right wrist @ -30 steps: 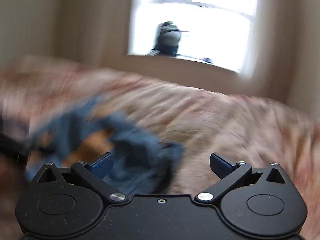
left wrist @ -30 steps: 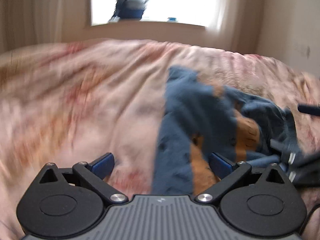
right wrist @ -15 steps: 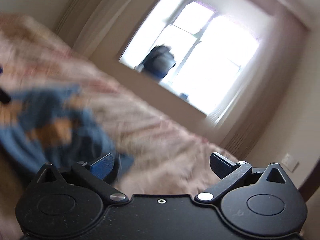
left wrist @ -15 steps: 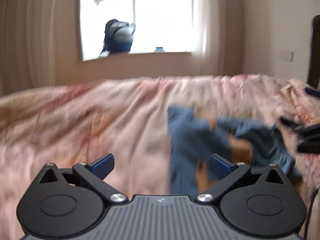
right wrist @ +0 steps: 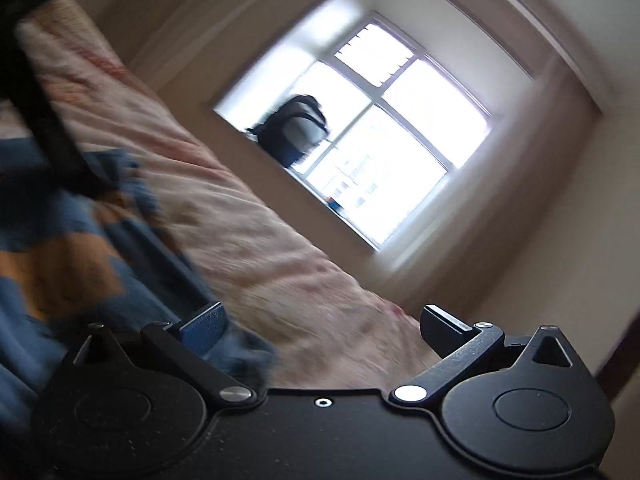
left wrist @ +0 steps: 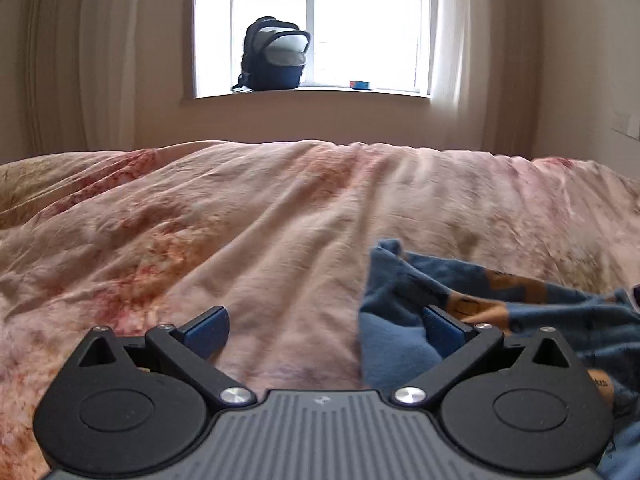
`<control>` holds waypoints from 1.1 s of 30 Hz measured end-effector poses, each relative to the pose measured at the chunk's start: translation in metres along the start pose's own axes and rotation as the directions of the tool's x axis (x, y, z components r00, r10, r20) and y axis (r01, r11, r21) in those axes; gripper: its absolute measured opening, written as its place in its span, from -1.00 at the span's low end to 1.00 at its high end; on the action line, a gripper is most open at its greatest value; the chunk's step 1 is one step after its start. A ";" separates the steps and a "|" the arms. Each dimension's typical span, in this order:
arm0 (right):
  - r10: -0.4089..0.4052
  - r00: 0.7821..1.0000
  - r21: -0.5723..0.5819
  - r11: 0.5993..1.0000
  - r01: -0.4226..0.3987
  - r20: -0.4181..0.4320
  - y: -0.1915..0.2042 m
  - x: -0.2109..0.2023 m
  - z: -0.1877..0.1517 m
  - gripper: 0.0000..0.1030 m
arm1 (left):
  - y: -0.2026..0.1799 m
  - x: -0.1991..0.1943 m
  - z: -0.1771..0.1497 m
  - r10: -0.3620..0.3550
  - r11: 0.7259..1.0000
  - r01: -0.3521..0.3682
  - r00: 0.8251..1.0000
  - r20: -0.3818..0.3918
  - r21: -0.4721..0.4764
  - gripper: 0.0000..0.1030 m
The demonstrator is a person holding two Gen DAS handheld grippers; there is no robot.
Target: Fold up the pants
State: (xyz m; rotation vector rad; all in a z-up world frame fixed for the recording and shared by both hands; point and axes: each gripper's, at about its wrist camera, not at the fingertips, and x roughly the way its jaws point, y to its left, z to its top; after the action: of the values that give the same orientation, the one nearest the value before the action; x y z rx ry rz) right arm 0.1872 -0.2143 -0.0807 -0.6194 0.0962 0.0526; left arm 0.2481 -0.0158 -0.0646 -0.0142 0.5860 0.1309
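The blue pants (left wrist: 404, 284) with orange patches lie rumpled on the pink bedspread (left wrist: 240, 220), at the lower right of the left wrist view. My left gripper (left wrist: 326, 326) is open, low over the bed, its right finger in front of the pants' left edge. Nothing sits between its fingers. In the tilted, blurred right wrist view the pants (right wrist: 80, 248) fill the lower left. My right gripper (right wrist: 322, 326) is open too, with its left finger beside the pants' cloth. A dark bar, likely part of the other gripper (right wrist: 52, 132), crosses the upper left.
A dark backpack (left wrist: 276, 58) and a small blue object (left wrist: 361, 85) stand on the windowsill behind the bed. Curtains hang on both sides of the window. The bedspread (right wrist: 248, 232) stretches wide and bare to the left of the pants.
Both grippers have pulled back and down toward the near edge of the bed. The right one has rolled sideways, so its view is tilted. Both have stayed open.
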 end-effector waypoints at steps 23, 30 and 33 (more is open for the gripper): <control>0.435 0.900 -0.089 0.897 -0.434 -0.006 -0.017 -0.053 -0.017 0.99 | -0.003 -0.095 -0.070 -0.041 0.999 0.042 0.999 -0.019 0.022 1.00; 0.435 0.899 -0.077 0.899 -0.430 0.052 -0.013 -0.061 -0.029 0.99 | 0.011 -0.093 -0.084 -0.099 0.992 0.100 0.995 0.015 -0.073 1.00; 0.442 0.895 -0.054 0.897 -0.440 0.057 -0.016 -0.059 -0.031 0.99 | 0.017 -0.092 -0.085 -0.126 0.987 0.127 0.992 0.016 -0.103 0.99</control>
State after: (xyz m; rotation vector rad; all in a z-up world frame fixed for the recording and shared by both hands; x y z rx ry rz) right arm 0.1272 -0.2466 -0.0903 -0.6250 0.1699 0.5183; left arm 0.1233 -0.0138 -0.0839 -0.1513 0.5673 0.0378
